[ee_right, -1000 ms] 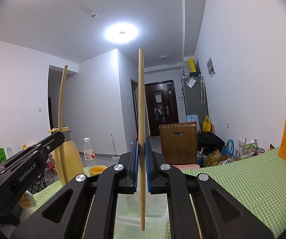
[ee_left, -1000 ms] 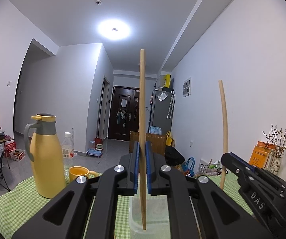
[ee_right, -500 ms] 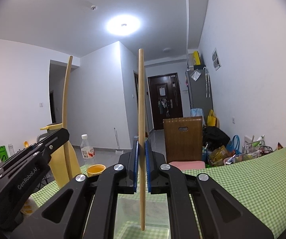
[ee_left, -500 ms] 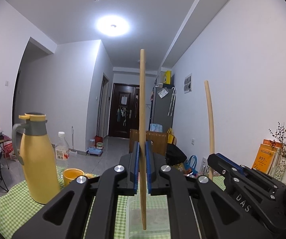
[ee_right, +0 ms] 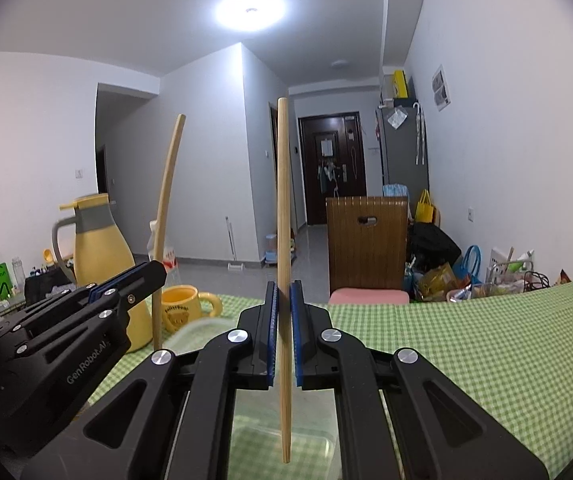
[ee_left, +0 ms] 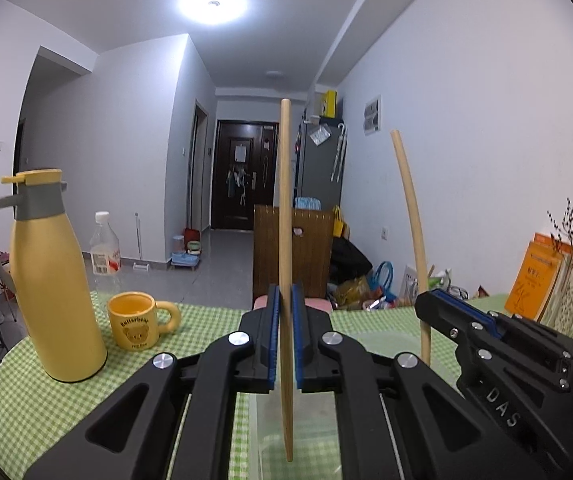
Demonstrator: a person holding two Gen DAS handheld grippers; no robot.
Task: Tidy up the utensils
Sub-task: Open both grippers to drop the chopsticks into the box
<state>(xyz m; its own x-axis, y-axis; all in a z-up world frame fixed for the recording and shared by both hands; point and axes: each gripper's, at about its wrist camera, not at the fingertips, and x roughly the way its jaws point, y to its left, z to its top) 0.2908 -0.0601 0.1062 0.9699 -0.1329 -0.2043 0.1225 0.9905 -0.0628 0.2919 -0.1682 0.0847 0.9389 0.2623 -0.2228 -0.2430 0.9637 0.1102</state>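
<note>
Both grippers now sit lower and nearer the tabletop (ee_left: 38, 408) than a second ago.
Each wooden chopstick (ee_left: 285, 280) stands upright, pinched mid-length between shut jaws, tips over the clear container (ee_right: 310, 440).

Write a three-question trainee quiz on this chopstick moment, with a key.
1. True or false: the left gripper and the right gripper each have their jaws shut on one upright chopstick.
2. Multiple choice: what lies under the tip of the right gripper's chopstick? A) the yellow mug B) the clear plastic container C) the orange book
3. Fill in: in the left wrist view, the yellow mug stands on the green checked tablecloth beside the yellow ____.

Key:
1. True; the left gripper's chopstick stands upright too.
2. B, the clear plastic container.
3. The word is jug.
</note>
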